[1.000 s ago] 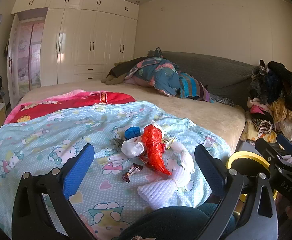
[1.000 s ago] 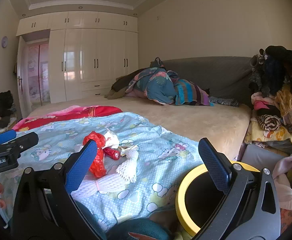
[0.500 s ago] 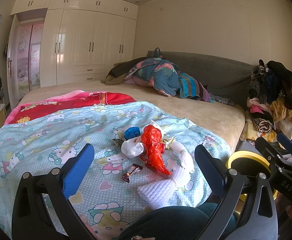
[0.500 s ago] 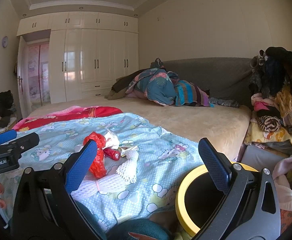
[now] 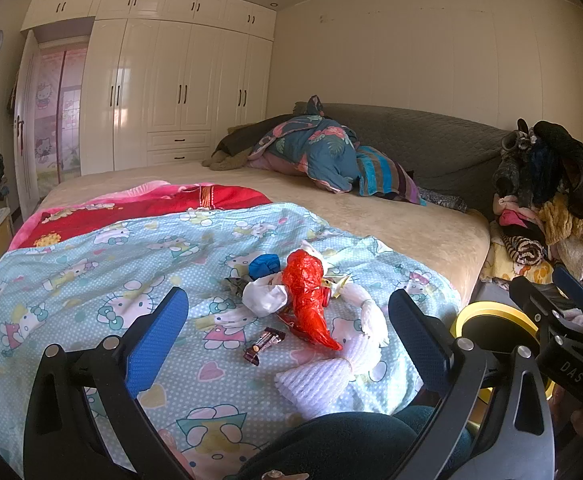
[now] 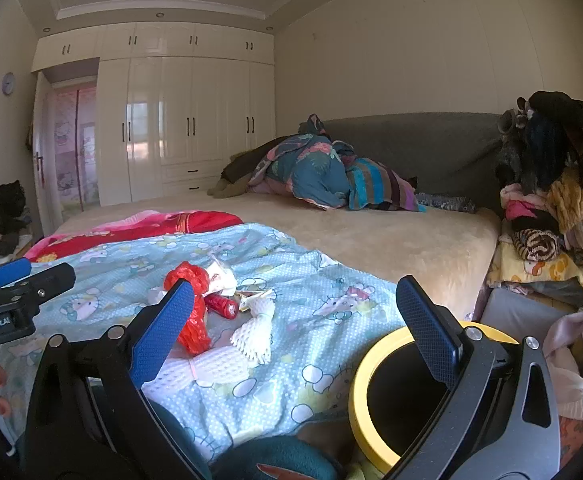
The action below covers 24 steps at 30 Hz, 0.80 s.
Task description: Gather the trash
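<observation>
Through the left wrist camera, my left gripper (image 5: 287,334) hangs with its jaws spread wide and nothing between them. Ahead on the blue cartoon-print quilt (image 5: 91,280) the trash sits in one loose cluster: a red plastic bag (image 5: 307,296), a crumpled white wad (image 5: 265,298) touching it, a blue ball of wrapping (image 5: 264,265) just behind, a small dark candy wrapper (image 5: 263,344) lying apart in front, and white foam netting (image 5: 331,372) trailing toward me. The yellow-rimmed bin (image 5: 491,314) stands off the bed's right edge, with my other tool in front of it.

Through the right wrist camera, my right gripper (image 6: 295,332) is likewise wide and empty. The same red bag (image 6: 191,312) and foam netting (image 6: 251,340) lie on the quilt, and a red cylinder (image 6: 221,306) shows between them. The bin (image 6: 361,380) gapes just below my right finger; the part of its interior I can see is dark and I cannot make out any contents.

I judge collection has not visibly started: every piece remains on the bed and neither tool carries anything. All picking and dropping is left.
</observation>
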Available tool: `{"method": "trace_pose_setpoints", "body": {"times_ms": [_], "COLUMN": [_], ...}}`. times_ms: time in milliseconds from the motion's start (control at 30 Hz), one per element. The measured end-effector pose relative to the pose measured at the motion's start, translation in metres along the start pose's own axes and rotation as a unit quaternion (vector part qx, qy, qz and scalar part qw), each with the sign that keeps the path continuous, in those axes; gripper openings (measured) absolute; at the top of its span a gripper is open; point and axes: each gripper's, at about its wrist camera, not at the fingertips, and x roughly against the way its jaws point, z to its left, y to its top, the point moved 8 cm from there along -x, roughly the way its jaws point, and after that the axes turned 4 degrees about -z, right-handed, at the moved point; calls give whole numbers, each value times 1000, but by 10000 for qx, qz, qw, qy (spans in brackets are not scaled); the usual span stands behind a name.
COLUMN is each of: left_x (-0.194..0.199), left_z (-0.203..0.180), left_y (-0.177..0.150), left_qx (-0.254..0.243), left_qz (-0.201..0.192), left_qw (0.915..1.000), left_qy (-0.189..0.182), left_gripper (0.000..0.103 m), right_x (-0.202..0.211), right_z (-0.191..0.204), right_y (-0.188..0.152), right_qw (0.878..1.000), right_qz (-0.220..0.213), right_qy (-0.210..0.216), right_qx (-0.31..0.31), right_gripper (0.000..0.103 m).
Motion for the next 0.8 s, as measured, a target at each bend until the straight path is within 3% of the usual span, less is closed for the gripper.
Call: {"method": "trace_pose_setpoints", "body": {"times_ms": [533, 800], "left_x": [0, -14], "left_z": [0, 11], "left_y": [-1, 0], "left_qx": [44, 292], "left_qz": [29, 217], "left_qw": [10000, 9990], "left_qy": [-84, -252], "left_gripper": [97, 97], "right_x": [-4, -22], "right_z": [1, 17], "right_y": [-10, -16], "right_qw": [9999, 9989], "right_qz": [100, 318], "right_qy": [21, 345], "right_qx": [19, 87], "right_gripper": [93, 93]}}
